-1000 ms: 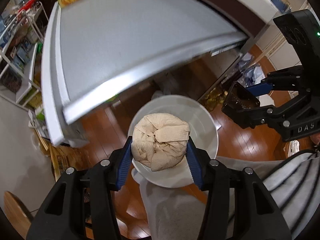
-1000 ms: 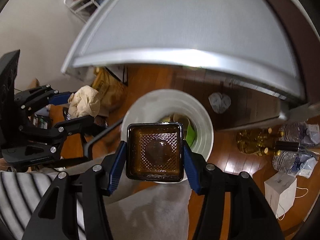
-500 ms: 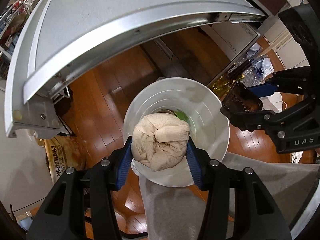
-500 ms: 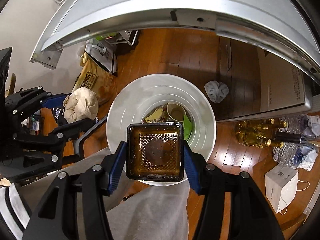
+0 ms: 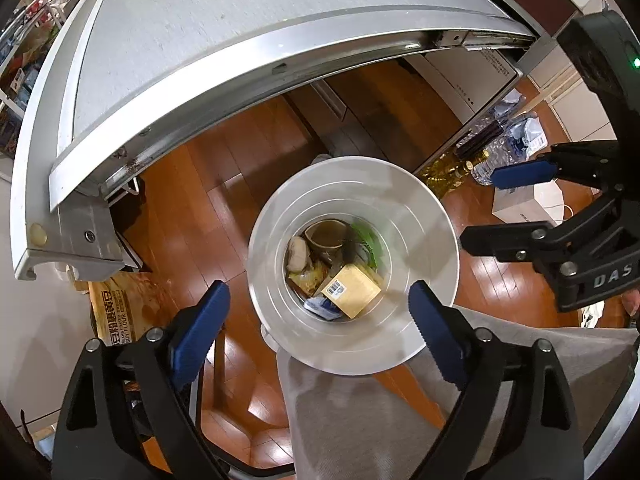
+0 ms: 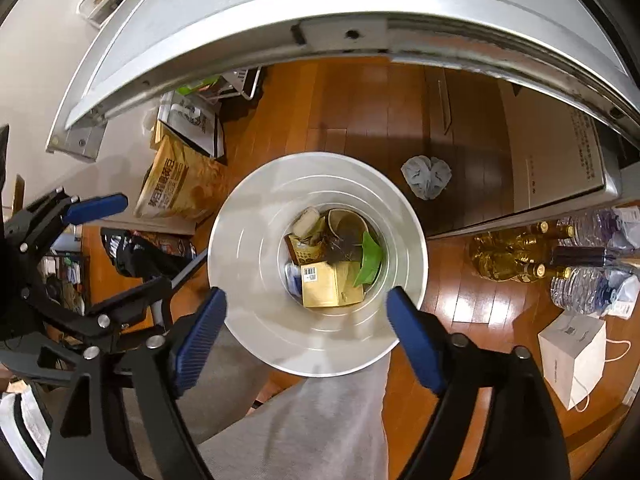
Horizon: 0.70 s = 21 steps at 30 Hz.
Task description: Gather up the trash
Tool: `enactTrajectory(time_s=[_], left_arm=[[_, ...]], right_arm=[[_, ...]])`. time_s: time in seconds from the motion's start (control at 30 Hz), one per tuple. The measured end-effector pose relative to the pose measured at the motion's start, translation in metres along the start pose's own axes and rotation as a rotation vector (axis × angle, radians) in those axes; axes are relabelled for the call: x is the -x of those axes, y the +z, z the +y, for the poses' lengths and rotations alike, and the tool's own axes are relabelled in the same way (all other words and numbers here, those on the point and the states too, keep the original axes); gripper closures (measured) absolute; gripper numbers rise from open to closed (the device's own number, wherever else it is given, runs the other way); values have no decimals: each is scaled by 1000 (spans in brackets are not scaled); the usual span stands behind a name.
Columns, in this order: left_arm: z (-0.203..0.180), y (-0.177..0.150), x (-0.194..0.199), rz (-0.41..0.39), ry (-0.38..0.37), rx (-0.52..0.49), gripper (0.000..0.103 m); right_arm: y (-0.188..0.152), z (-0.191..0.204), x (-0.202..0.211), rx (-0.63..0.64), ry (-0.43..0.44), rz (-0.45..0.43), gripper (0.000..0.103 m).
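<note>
A white trash bin [image 5: 420,216] [image 6: 248,264] stands on the wood floor right below both grippers. Inside lie a crumpled beige paper wad [image 5: 298,254] [image 6: 307,217], a paper cup [image 5: 327,234] [image 6: 347,222], a brown carton [image 5: 352,290] [image 6: 330,284], a green scrap [image 6: 370,258] and a dark item [image 6: 338,249], blurred. My left gripper [image 5: 320,312] is open and empty above the bin's near rim; it shows at the left of the right wrist view [image 6: 120,240]. My right gripper [image 6: 306,322] is open and empty above the near rim; it shows at the right of the left wrist view [image 5: 508,204].
A grey table edge [image 5: 240,60] [image 6: 360,12] overhangs the bin's far side. A flour sack [image 6: 180,180], a crumpled grey bag [image 6: 426,176], bottles [image 6: 520,260] and a white paper bag [image 6: 572,356] lie on the floor. A grey-trousered leg [image 5: 360,420] is beneath the grippers.
Both grippers opened over the bin. The paper wad left the left gripper and the dark square tray left the right gripper; both views now look further down into the bin.
</note>
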<state>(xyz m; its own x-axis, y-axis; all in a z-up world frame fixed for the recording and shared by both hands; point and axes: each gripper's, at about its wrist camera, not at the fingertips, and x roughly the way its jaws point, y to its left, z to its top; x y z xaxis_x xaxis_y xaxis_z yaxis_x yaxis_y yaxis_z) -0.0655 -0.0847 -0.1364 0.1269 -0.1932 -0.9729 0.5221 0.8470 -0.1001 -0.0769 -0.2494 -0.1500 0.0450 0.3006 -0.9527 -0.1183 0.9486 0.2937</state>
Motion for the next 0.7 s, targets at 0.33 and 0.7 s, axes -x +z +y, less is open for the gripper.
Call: enactTrajectory(time_s=[0.33, 0.7], left_arm=[[3, -6, 6, 18, -32, 54, 4], [10, -5, 60, -67, -24, 103, 4]], right_arm=[[-5, -10, 6, -75, 94, 39, 5], [-3, -4, 59, -21, 70, -3, 5]])
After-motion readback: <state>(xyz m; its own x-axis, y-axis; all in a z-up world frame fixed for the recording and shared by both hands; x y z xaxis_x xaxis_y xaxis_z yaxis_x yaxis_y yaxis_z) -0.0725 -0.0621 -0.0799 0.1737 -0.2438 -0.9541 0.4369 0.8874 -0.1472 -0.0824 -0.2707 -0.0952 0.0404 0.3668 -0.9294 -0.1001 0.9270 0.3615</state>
